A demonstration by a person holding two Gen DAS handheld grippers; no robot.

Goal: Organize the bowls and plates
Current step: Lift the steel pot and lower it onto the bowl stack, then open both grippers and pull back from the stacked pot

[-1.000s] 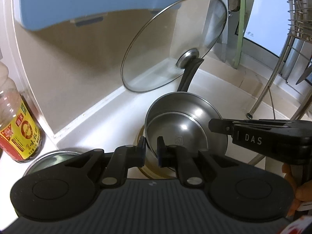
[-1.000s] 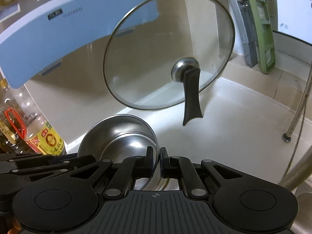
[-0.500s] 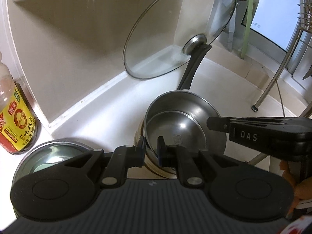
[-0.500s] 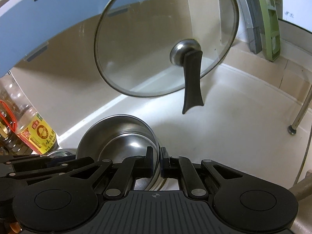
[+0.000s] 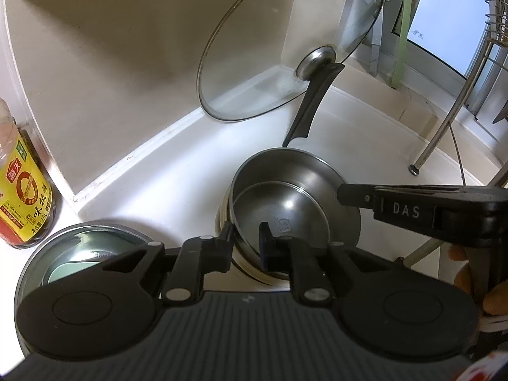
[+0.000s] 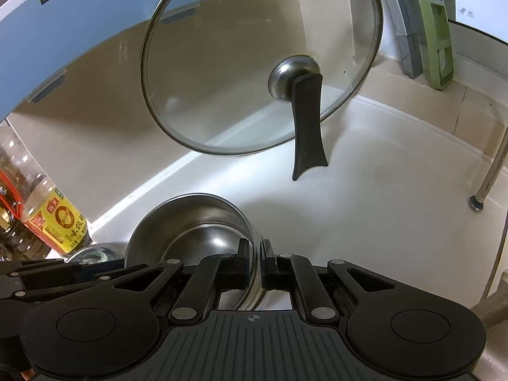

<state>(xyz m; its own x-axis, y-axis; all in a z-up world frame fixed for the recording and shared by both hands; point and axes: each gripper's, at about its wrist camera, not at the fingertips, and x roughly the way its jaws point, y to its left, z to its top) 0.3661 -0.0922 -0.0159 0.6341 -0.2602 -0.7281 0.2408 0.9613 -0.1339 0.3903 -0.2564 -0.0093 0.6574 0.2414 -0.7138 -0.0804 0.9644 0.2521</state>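
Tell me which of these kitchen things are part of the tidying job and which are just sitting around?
Job: stacked steel bowls; left hand-held gripper, jaws opening around their rim; right hand-held gripper, clamped on the rim.

Lying about: glass lid, sauce bottle, rack leg.

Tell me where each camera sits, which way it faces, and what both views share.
Left wrist: sits behind the left tongs, looking forward and down at the steel bowls on the white counter; its jaws are opening around the near rim, and the right tongs and a hand show at the right.
Right wrist: sits behind the right tongs, shut on the bowls' right rim, facing the same corner; the left tongs show at lower left.
Shared: bowls, glass lid, sauce bottle.
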